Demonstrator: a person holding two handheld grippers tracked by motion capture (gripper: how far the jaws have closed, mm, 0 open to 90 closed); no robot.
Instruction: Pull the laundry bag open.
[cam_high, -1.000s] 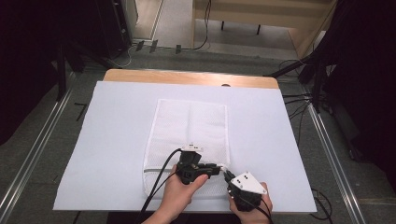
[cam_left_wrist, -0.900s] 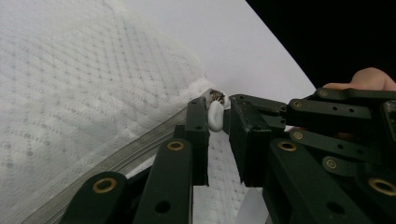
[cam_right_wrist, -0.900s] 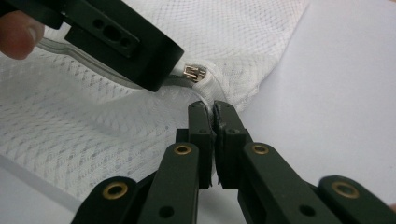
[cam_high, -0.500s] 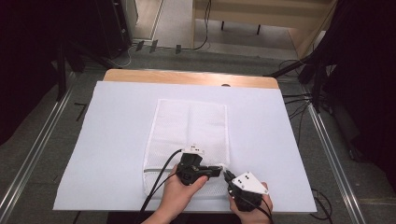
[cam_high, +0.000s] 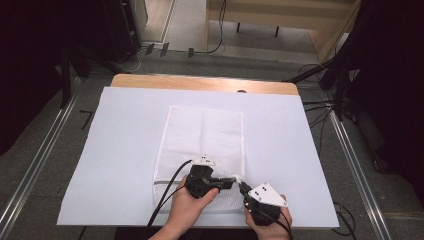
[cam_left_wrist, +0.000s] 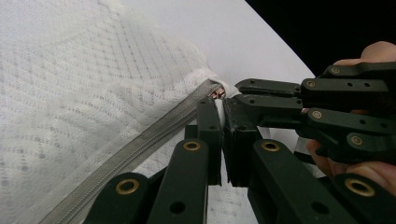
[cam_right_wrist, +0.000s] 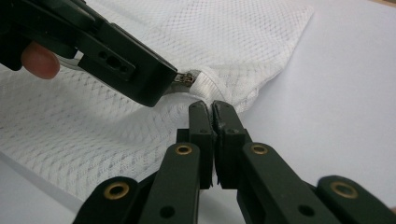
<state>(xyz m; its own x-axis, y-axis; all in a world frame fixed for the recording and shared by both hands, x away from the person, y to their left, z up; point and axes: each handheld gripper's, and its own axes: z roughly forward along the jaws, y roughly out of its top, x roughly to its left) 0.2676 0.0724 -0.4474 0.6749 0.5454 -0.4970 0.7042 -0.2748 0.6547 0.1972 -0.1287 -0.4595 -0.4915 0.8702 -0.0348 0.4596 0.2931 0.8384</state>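
Note:
A white mesh bag (cam_high: 205, 135) lies flat in the middle of the white-covered table (cam_high: 125, 140). A grey zipper (cam_left_wrist: 140, 144) runs along its near edge to the near right corner. My left gripper (cam_high: 233, 181) lies over that edge, shut on the small metal zipper pull (cam_right_wrist: 187, 78) at the end of the zipper. My right gripper (cam_high: 242, 186) meets it from the right, shut on the bag's corner fabric (cam_right_wrist: 210, 86) just past the pull. In the left gripper view my own jaws (cam_left_wrist: 220, 100) close at the pull (cam_left_wrist: 215, 94), with the right gripper (cam_left_wrist: 239, 88) coming in from the right.
The table's wooden far edge (cam_high: 200, 82) shows beyond the white cover. Cables (cam_high: 320, 107) trail on the floor to the right, and metal rails (cam_high: 35, 165) run along both sides. Both hands sit at the table's near edge.

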